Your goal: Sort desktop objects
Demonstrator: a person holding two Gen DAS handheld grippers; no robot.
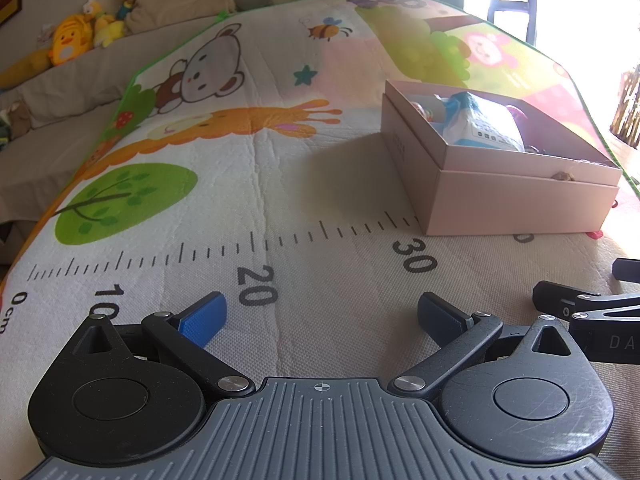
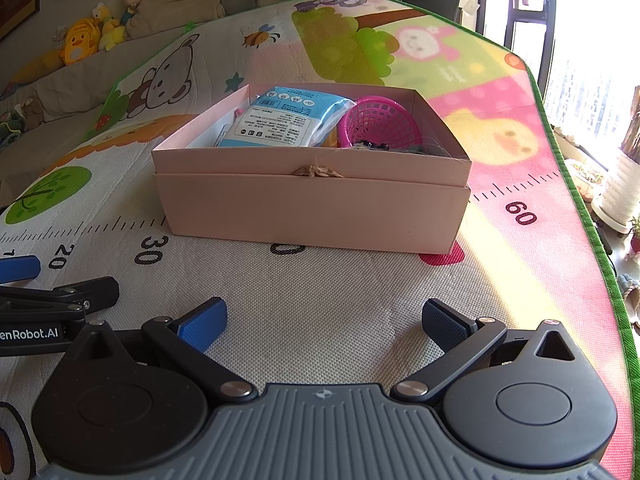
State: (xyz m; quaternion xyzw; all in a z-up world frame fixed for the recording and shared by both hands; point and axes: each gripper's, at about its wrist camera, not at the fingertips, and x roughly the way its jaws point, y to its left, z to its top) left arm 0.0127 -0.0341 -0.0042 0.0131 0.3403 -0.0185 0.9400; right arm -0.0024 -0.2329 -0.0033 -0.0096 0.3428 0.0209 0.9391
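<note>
With both tools low over the mat, left gripper [image 1: 322, 318] has its jaws spread wide, nothing between the blue pads [image 1: 204, 320]. Right gripper [image 2: 324, 322] same: jaws spread, nothing held. They sit side by side, near each other; each shows at the edge of the other's view.

Play mat [image 2: 320, 312] under both, printed ruler strip running left-right just ahead of the fingers. Pink box [image 2: 312, 208] sits on the mat past the ruler line, straight ahead of the right gripper, far-right of the left one. It's open-topped. Inside: blue-white packet [image 2: 280, 120] on the left, leaning; magenta mesh basket [image 2: 378, 122] on the right, tilted. Dark tangled item at the near-right inside wall, can't identify. Plush toys [image 2: 82, 40] far left, off the mat.
</note>
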